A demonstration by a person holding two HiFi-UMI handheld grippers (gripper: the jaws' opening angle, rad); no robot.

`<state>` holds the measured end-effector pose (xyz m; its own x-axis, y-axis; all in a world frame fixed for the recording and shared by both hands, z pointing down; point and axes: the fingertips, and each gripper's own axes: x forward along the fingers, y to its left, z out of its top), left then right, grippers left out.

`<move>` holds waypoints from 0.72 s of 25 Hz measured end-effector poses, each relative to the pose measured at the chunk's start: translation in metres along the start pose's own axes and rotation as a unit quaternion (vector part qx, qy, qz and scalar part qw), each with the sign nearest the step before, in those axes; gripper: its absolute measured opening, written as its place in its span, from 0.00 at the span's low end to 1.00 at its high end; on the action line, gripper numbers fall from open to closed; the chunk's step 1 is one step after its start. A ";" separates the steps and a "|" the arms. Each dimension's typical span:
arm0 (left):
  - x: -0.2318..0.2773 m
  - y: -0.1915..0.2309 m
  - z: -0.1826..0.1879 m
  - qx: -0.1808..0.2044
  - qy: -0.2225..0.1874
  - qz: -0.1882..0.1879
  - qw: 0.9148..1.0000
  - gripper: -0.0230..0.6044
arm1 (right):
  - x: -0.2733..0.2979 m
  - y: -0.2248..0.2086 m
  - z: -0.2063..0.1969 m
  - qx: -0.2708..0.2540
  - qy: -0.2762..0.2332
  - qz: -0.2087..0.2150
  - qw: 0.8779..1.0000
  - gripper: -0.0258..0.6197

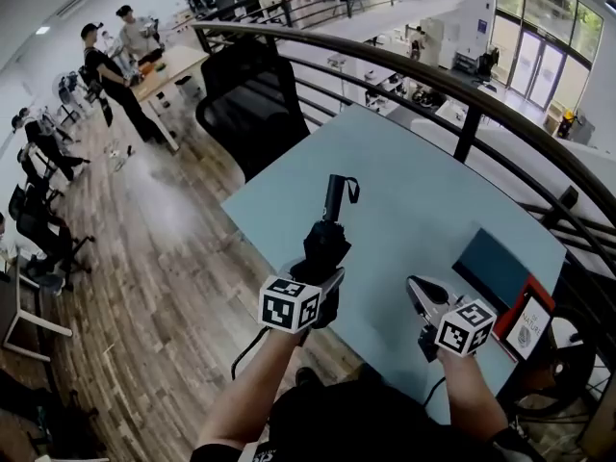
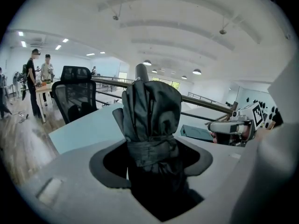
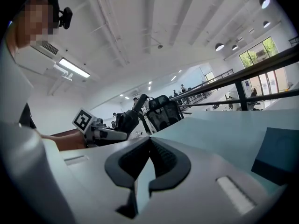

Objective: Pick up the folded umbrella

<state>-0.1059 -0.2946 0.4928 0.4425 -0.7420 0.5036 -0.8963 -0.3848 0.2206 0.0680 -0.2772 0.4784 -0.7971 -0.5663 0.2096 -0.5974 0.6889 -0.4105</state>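
Over the near edge of the pale blue table [image 1: 414, 181], the left gripper [image 1: 325, 275] pinches the folded umbrella [image 1: 329, 229] by its bundled canopy, apparently clear of the top. The pick-up looks all but made and calls next only for a steady clamp. The right gripper [image 1: 414, 285] hovers alongside, jaws pressed together on nothing; beyond stand a dark railing [image 1: 462, 94], a black office chair [image 1: 250, 104] and wood floor [image 1: 164, 258].

The folded umbrella [image 1: 328, 241] is black and dark grey. The tabletop [image 1: 404, 181] is pale blue-green, with a dark teal pad [image 1: 491, 266] and a red-edged card [image 1: 527, 321]. Black-and-white square markers pattern the cube [image 1: 289, 306] on the left gripper [image 1: 325, 275] and that on the right gripper [image 1: 414, 287]. The floor [image 1: 164, 258] is brown wood plank, the chair [image 1: 252, 104] black
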 end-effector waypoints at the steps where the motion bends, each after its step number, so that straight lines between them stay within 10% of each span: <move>1: -0.011 0.005 0.005 0.001 -0.011 0.003 1.000 0.49 | 0.005 0.007 0.003 -0.005 -0.001 0.002 1.000 0.04; 18: -0.143 0.056 0.072 0.034 -0.186 0.024 0.982 0.49 | 0.024 0.080 0.050 -0.062 -0.035 0.005 0.997 0.04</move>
<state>-0.2170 -0.2492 0.3730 0.3913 -0.9044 0.1701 -0.9180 -0.3707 0.1411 0.0050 -0.2582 0.4064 -0.7981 -0.5856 0.1416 -0.5984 0.7433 -0.2989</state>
